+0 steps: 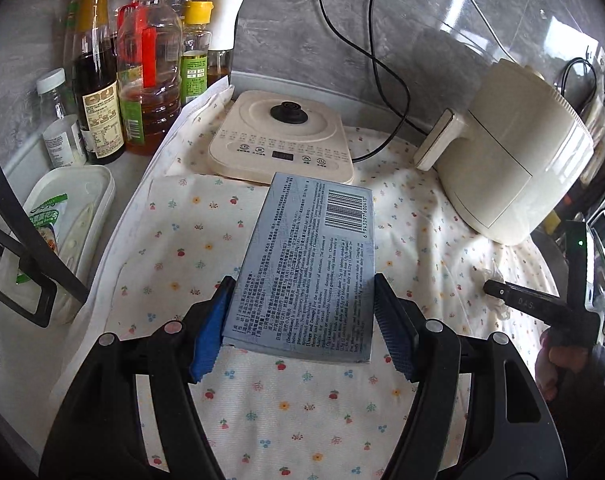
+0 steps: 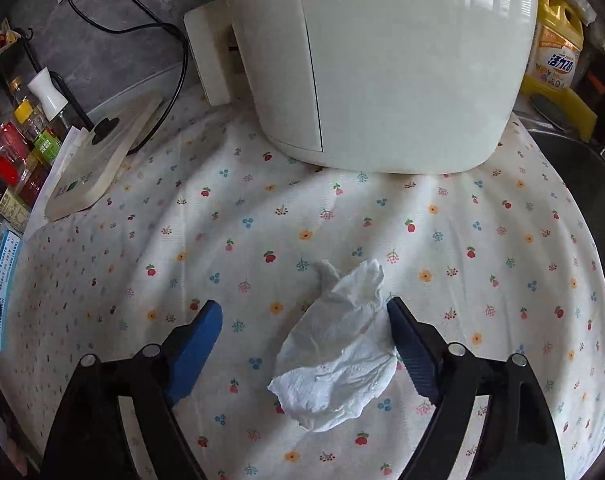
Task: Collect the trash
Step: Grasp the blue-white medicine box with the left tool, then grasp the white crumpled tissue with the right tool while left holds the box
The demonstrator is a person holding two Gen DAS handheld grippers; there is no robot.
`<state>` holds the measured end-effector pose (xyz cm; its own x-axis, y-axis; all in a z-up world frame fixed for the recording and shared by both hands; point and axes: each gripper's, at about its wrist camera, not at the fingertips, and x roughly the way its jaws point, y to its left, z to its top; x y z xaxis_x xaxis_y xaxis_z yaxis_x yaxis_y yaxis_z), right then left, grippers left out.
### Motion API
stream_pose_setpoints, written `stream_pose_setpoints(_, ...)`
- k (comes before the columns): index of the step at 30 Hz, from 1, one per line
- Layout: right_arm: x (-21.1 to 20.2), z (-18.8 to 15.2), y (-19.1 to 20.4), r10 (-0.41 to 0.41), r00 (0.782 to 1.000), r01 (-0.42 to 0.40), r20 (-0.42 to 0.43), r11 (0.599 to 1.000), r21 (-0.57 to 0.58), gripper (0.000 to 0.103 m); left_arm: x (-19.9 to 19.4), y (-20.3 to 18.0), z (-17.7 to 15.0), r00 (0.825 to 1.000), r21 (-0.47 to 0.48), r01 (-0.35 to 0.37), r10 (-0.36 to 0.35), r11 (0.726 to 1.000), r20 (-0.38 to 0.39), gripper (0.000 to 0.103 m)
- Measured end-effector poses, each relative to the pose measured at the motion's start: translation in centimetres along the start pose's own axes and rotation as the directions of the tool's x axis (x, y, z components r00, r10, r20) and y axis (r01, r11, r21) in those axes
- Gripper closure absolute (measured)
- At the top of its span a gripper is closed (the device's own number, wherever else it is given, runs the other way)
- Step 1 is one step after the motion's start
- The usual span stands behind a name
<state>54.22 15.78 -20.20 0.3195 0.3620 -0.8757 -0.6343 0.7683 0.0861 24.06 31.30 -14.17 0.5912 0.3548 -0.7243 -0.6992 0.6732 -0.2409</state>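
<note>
The left gripper point(image 1: 304, 300) clamps a grey-blue medicine box point(image 1: 308, 268) between its pads, above a floral cloth point(image 1: 182, 248). The right gripper point(image 2: 304, 320) is spread wide around a crumpled white tissue point(image 2: 336, 354) lying between its fingers, nearer the right one.

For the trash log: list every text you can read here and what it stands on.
"6 943297 400413", roughly, under the barcode on the blue box gripped by the left tongs.
"[Indications]" and "[Usage and Dosage]" on the same box; the fine print is too small.
"活力28" on the yellow detergent bottle.
Sauce bottle labels and base panel: too small.
</note>
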Motion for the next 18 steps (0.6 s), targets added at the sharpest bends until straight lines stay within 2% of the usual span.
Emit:
stream_pose_setpoints(1,0.0,0.1,0.2,0.002,1.000,-0.002,-0.009,1.000,-0.006,0.070,-0.1,0.2,0.0,1.000,0.003,0.006,-0.006,1.000,0.000,0.035)
stream_pose_setpoints(2,0.0,0.2,0.3,0.001,1.000,-0.001,-0.017,1.000,-0.008,0.082,-0.1,0.3,0.0,1.000,0.007,0.013,-0.013,1.000,-0.002,0.035)
stream_pose_setpoints(3,-0.1,0.2,0.2,0.020,1.000,-0.020,-0.023,1.000,0.005,0.085,-0.2,0.3,0.0,1.000,0.014,0.022,-0.022,1.000,-0.003,0.035)
stream_pose_setpoints(9,-2.6,-1.2,0.9,0.039,0.999,-0.040,0.010,0.998,0.055,0.089,-0.6,0.7,-0.2,0.996,0.059,0.094,-0.093,0.994,-0.016,0.035)
stream_pose_setpoints(18,-6.6,-6.8,2.5,0.038,0.999,-0.043,0.038,0.991,0.130,0.089,-0.5,1.0,-1.6,0.976,0.148,0.213,-0.203,0.966,-0.079,0.035)
